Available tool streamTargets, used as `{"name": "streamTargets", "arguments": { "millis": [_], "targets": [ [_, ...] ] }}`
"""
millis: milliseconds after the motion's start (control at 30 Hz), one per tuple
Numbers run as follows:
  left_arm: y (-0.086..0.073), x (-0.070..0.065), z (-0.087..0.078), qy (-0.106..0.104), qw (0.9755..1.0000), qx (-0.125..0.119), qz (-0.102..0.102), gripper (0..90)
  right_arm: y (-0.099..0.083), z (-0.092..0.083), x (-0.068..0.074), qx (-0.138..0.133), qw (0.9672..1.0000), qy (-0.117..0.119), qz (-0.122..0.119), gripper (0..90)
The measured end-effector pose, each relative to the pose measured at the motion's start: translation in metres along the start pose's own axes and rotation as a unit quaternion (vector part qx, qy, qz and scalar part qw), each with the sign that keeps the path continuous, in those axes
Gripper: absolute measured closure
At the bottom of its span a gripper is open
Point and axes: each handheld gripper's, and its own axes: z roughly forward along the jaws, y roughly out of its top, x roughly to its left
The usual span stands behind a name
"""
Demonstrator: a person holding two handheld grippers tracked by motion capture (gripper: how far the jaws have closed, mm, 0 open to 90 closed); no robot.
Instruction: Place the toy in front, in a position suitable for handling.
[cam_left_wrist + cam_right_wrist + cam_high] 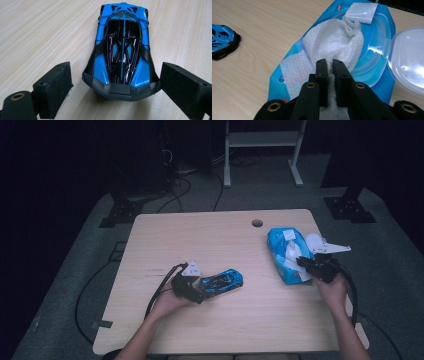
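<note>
A blue and black toy car (pixel 222 281) (pixel 122 55) stands on the wooden table (pixel 200 235) left of centre. My left gripper (pixel 201 291) (pixel 117 81) is open, and the car's near end sits between its pads (pixel 56 83) without being pressed. At the right lies a blue pack of wet wipes (pixel 282 252) (pixel 377 57) with its clear lid (pixel 409 57) flipped open. My right gripper (pixel 306 264) (pixel 330 66) is shut on a white wipe (pixel 334 37) that sticks up out of the pack's opening. The car (pixel 222 42) also shows at the left edge of the right gripper view.
A round cable hole (pixel 257 223) is in the table's far edge. Behind the table stand a white frame (pixel 262 140) and dark stands, with cables on the grey floor. Each gripper trails a black cable (pixel 160 287) toward the table's near edge.
</note>
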Motion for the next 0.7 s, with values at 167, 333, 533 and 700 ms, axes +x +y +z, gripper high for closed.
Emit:
{"name": "streamTargets", "arguments": {
  "millis": [167, 333, 533, 700],
  "targets": [
    [0.000, 0.000, 0.002, 0.003, 1.0000, 0.001, 0.001, 10.7, 0.002, -0.009, -0.002, -0.025, 0.9995, 0.014, 0.010, 85.4],
    [0.000, 0.000, 0.002, 0.001, 1.0000, 0.002, 0.002, 11.5, 0.007, -0.026, -0.004, -0.063, 0.9975, 0.025, 0.020, 85.9],
    [-0.001, 0.000, 0.002, 0.001, 1.0000, -0.001, 0.000, 11.4, 0.012, -0.048, -0.002, -0.105, 0.9931, 0.042, 0.031, 86.2],
    [-0.001, 0.001, 0.001, -0.002, 1.0000, -0.005, -0.003, 11.5, 0.029, -0.074, 0.019, -0.136, 0.9886, 0.063, -0.006, 86.6]
  ]
}}
